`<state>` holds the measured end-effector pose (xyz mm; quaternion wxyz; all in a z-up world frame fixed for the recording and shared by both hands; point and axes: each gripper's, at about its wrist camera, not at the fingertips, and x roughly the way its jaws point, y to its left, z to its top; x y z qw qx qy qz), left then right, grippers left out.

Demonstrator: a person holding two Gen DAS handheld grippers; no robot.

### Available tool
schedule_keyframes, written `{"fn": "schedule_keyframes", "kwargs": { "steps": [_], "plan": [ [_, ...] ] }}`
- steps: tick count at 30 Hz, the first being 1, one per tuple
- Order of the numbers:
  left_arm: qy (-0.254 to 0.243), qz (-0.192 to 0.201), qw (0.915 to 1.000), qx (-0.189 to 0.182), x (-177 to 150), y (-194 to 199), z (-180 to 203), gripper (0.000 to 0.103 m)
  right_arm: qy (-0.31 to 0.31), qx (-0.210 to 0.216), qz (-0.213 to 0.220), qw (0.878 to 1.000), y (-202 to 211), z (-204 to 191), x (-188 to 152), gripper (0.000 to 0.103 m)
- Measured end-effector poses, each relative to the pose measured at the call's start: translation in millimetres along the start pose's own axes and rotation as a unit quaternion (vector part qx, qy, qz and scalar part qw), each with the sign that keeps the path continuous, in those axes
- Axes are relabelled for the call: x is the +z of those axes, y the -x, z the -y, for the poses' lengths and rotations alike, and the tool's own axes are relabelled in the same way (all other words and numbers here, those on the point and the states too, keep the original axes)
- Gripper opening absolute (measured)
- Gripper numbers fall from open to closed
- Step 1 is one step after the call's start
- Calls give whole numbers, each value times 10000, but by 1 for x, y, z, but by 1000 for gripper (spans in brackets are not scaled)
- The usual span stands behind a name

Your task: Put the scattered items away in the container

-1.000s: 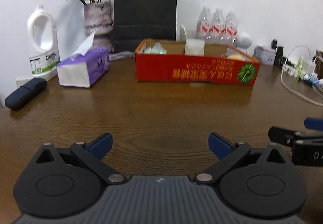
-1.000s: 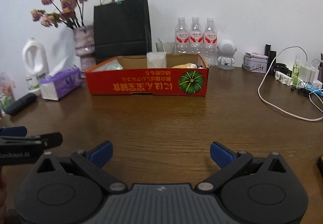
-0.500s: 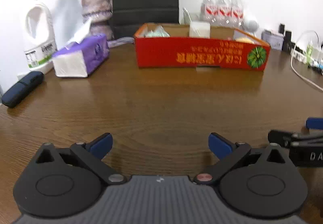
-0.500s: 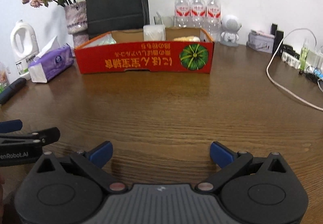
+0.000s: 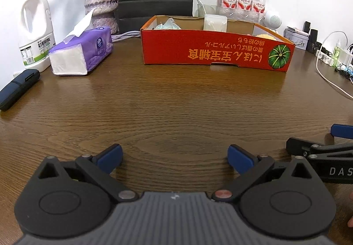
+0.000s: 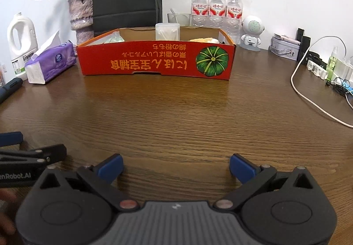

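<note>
While both the left claw (image 5: 174, 152) and right claw (image 6: 176, 162) are held wide and empty over the bare counter (image 6: 176, 117), nothing loose is seen nearby; the red box (image 6: 154, 58), already filled, could be knocked by a needless reach.

Home desk: tissues (image 5: 80, 53), vase (image 5: 100, 2)

Black tool (image 5: 174, 155), blue fingertips (image 5: 110, 156), silver screws.

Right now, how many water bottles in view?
3. Left bottle, middle bottle and right bottle stand in a row behind the red box. More may be hidden.
</note>
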<state>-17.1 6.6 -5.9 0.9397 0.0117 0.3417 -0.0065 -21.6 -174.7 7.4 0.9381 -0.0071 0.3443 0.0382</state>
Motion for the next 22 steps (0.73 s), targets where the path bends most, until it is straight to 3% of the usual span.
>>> {"fn": "schedule_keyframes", "kwargs": {
  "steps": [22],
  "plan": [
    [34, 0, 10000, 18, 1, -1, 4, 103, -10, -23, -3, 10000, 0, 0, 1, 103]
  ]
}}
